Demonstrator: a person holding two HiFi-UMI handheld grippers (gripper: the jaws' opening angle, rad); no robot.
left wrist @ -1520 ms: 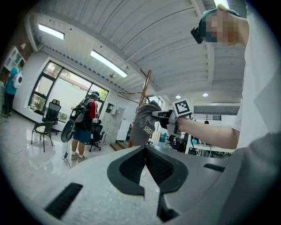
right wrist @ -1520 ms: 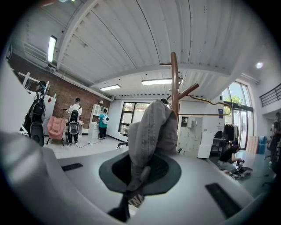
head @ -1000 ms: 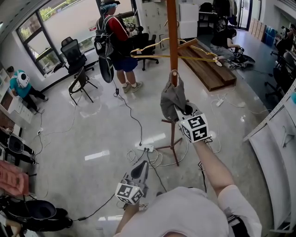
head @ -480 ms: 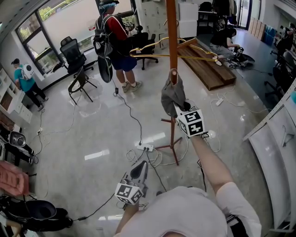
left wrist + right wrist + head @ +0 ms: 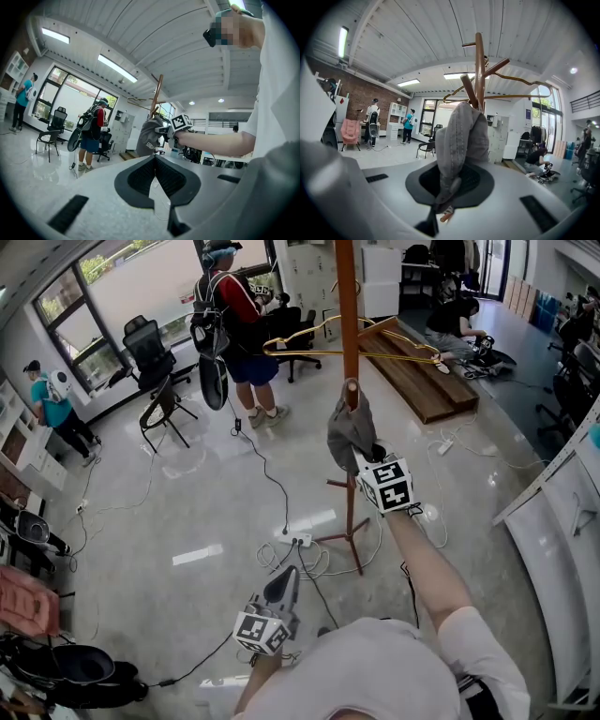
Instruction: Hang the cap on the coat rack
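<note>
Cut off and covered

The coat rack (image 5: 348, 296) ran past the head view's top edge, so its upper end went unseen there. The cap (image 5: 351, 437) covered most of its peg and, in the right gripper view, the right gripper (image 5: 449, 190) jaw tips. The cap's lettering in the left gripper view was too small to read.

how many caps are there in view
1. The cap is up against a peg of the rack, pinched in the right gripper. What people farther off wear on their heads is too small to tell.
</note>
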